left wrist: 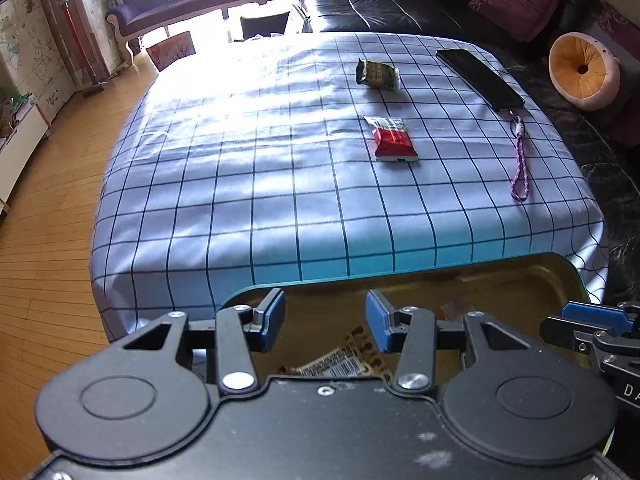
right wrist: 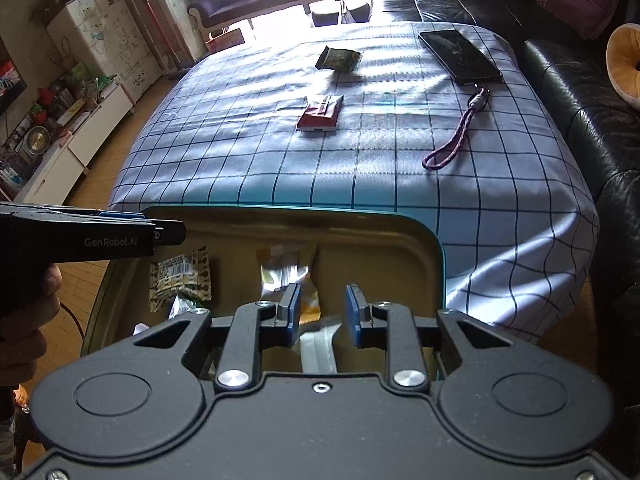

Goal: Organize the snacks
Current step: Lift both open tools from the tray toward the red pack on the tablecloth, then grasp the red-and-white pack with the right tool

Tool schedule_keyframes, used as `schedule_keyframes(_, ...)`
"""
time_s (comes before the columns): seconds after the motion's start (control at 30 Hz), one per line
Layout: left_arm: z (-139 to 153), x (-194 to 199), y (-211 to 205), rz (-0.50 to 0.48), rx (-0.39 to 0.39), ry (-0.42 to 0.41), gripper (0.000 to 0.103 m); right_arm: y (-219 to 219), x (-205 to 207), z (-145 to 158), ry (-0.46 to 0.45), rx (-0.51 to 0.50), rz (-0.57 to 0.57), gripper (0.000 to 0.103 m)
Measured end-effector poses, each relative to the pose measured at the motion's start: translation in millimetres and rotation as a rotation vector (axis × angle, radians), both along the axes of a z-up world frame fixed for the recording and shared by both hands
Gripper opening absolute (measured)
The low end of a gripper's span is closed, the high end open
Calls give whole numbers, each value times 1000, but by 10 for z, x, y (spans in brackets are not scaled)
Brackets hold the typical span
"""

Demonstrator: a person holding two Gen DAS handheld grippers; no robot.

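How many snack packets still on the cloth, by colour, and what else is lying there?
Green snack packet: 1
Red snack packet: 1
Phone with purple wrist strap: 1
Total on the checked cloth: 3
More packets sit in the tin at the near edge; they overlap, so I can't count them.

1. My left gripper: matte black housing, two round raised discs, silver screws, blue pads on its fingertips.
2. My right gripper matches; "GenRobot.AI" lettering marks the left one's flank.
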State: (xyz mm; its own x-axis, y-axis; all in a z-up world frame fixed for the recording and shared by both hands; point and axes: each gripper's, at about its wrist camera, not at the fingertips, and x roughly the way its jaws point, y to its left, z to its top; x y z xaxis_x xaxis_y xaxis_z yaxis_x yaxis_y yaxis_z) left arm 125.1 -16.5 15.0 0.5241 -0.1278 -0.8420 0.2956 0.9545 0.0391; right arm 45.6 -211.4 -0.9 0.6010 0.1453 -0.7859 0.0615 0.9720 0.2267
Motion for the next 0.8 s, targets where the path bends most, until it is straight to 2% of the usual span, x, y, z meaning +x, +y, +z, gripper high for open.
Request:
schedule_keyframes(0.2, -27, 356, -33, -9, 15, -17, 47, -60, 414, -5, -7, -8, -2, 35)
schedule_keyframes(0.43, -187, 695, -8, -8, -3, 39, 47, -17, 1013, -55, -11, -25, 18, 36)
schedule_keyframes(0.63, -356, 848, 73, 14, 10, 52, 47, 26, 1551, -152, -6, 8, 0, 39)
schedule_keyframes(0.8, -418, 924, 218, 39, -32, 68, 47, 42, 1948, -220, -3, 48, -37, 40)
